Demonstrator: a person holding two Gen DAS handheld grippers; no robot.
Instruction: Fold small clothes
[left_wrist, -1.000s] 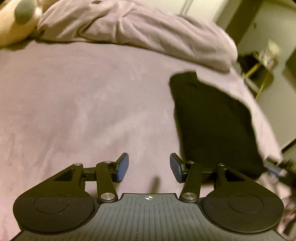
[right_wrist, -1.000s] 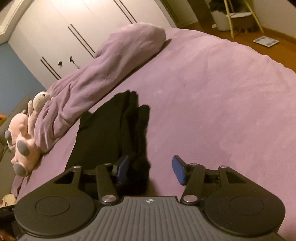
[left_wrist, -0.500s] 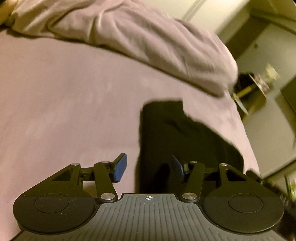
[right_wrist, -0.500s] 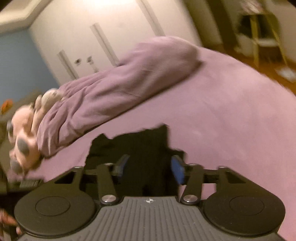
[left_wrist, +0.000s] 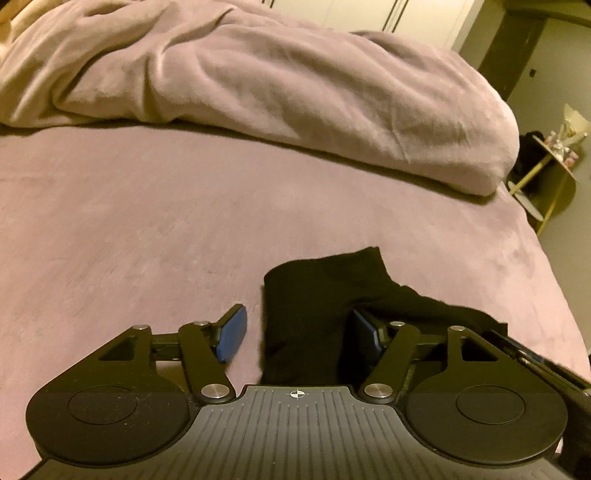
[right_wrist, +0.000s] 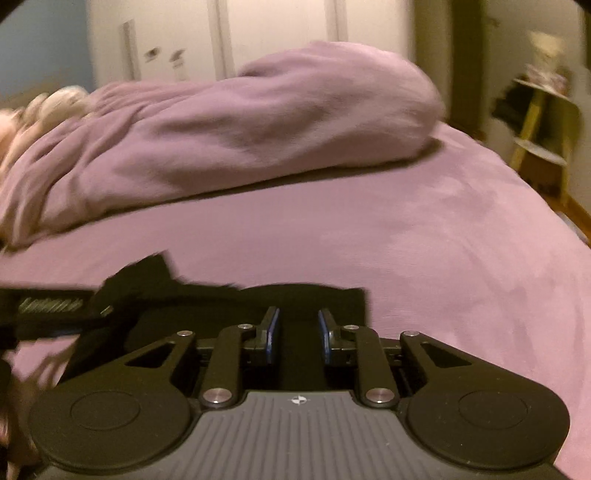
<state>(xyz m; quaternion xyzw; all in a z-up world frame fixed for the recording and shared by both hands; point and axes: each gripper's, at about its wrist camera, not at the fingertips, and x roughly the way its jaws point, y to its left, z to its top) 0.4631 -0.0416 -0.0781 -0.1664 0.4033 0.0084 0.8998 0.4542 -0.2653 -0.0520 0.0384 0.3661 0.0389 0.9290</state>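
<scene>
Garment: a small black garment (left_wrist: 325, 302) lies rumpled on the near part of the bed.
Left gripper: the left gripper (left_wrist: 297, 330) points down at the garment's left edge, jaws apart and opening; dark cloth lies between them, the left pad over bare sheet.
Right gripper: the right gripper (right_wrist: 297, 334) sits low over the black cloth, jaws narrow and closing with fabric between them; the blurred view does not show a firm clamp.
Bed: purple sheet (left_wrist: 147, 221).
Duvet: bunched purple duvet (left_wrist: 258, 81) lies behind.
Shelf: yellow-legged stand (left_wrist: 546, 177) beside the bed.
</scene>
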